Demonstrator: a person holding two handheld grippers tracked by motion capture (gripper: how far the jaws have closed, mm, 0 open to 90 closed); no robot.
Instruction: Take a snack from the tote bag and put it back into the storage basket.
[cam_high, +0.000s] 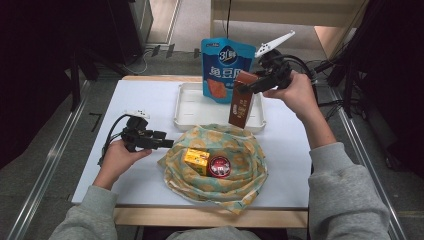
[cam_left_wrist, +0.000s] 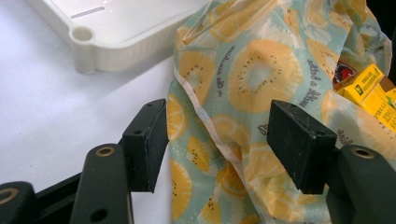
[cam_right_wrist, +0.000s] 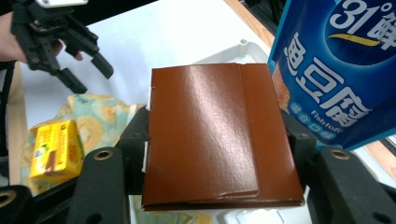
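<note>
right gripper (cam_high: 246, 86) pinching brown box (cam_high: 241, 106), raised over tray (cam_high: 186, 118) | left gripper (cam_high: 167, 143) spread, low

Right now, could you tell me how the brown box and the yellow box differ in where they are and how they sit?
The brown box is clamped in the right gripper and hangs upright in the air over the white tray; the yellow box lies untouched in the fruit-print cloth bag. The brown box is tall and slim, the yellow box short and blocky. The yellow box sits beside a red round tin; the brown box is near the blue pouch. Both are small cartons.
</note>
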